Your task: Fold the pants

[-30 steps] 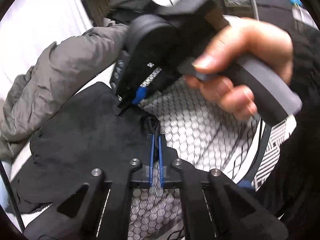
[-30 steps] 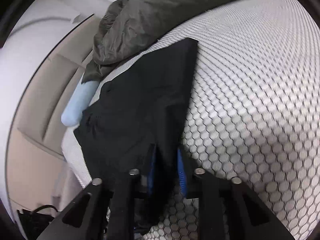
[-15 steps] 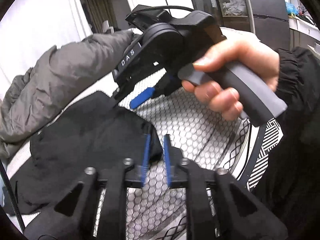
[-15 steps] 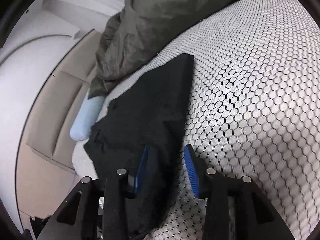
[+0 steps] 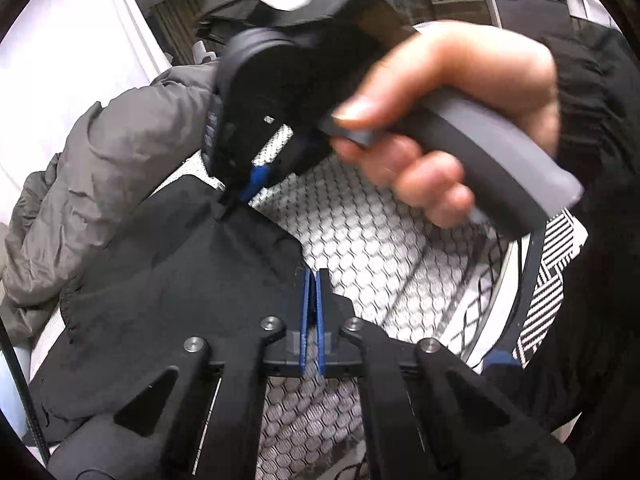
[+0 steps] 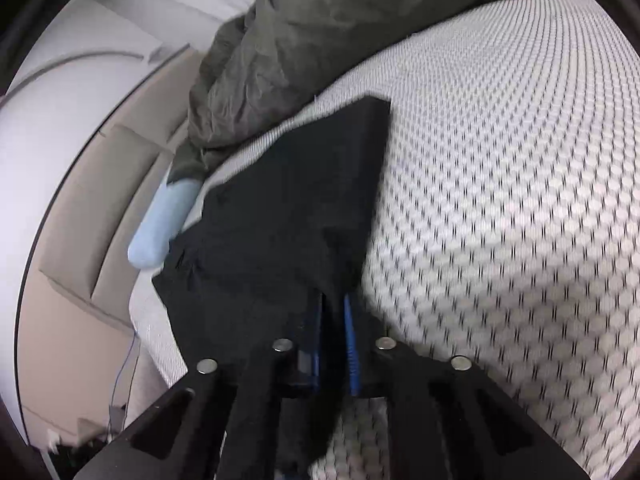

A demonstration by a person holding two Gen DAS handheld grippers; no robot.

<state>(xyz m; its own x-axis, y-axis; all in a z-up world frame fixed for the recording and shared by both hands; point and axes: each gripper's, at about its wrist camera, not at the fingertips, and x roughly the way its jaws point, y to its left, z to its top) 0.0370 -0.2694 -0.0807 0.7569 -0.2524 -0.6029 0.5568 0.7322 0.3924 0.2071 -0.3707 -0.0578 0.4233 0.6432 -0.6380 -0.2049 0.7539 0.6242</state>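
Both tongs just snapped closed – right tongs point(image 6: 334, 300) are pinching the black pants point(image 6: 288, 216). Left tongs point(image 5: 312, 276) are clenched on the pants' edge – all on the honeycomb bed point(image 6: 500, 200).

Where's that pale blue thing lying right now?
In the right wrist view the pale blue thing lies at the left, against the bed's edge, just below the grey jacket and beside the black pants.

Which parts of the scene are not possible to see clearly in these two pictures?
- Left wrist view: the near part of the black pants is hidden behind the left gripper.
- Left wrist view: the right gripper is motion-blurred, so its grip on the pants edge is unclear.
- Right wrist view: the pants run under the right gripper, hiding the waistband.
- Right wrist view: the grey jacket is cut off by the top edge.
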